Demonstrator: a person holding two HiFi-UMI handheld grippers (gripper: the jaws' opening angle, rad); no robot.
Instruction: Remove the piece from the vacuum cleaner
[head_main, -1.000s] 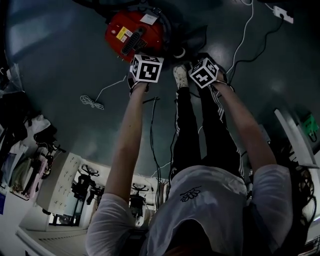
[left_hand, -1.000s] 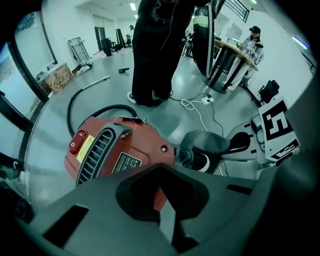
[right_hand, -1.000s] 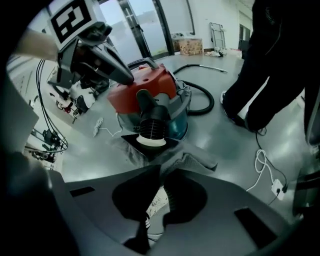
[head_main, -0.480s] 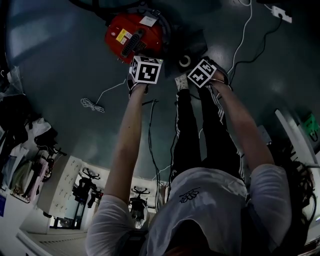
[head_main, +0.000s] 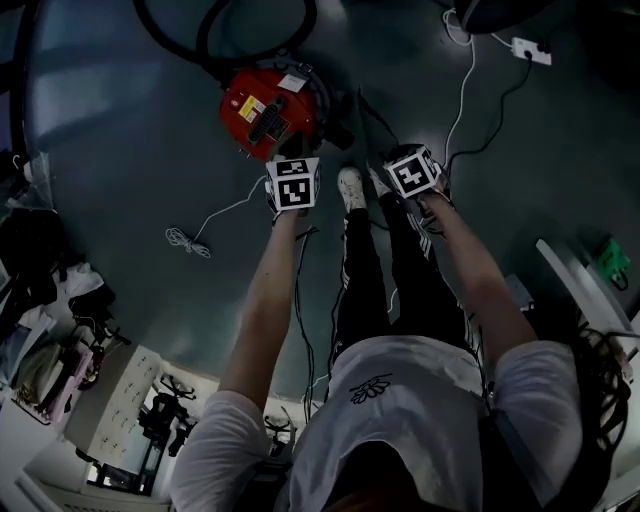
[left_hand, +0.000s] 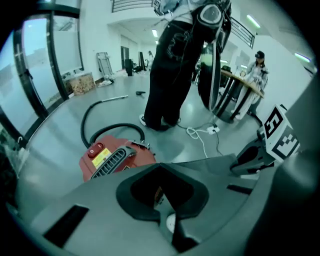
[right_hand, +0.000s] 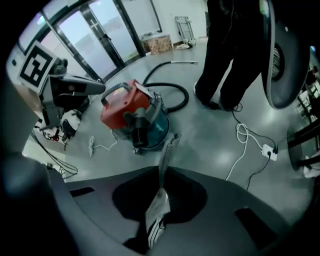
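The red vacuum cleaner sits on the grey floor with its black hose looped behind it. It also shows in the left gripper view and in the right gripper view, where a black port faces me. My left gripper hovers just short of the vacuum's near edge, jaws together. My right gripper hangs to the vacuum's right, apart from it. Its fingers are pressed flat with nothing visible between them. No loose piece can be made out.
A white cable runs to a power strip at the far right. A coiled white cord lies on the floor at left. A standing person's dark legs and an office chair are beyond the vacuum.
Both grippers have drawn back from the vacuum toward the person. The black ring seen beside the right gripper earlier no longer shows.
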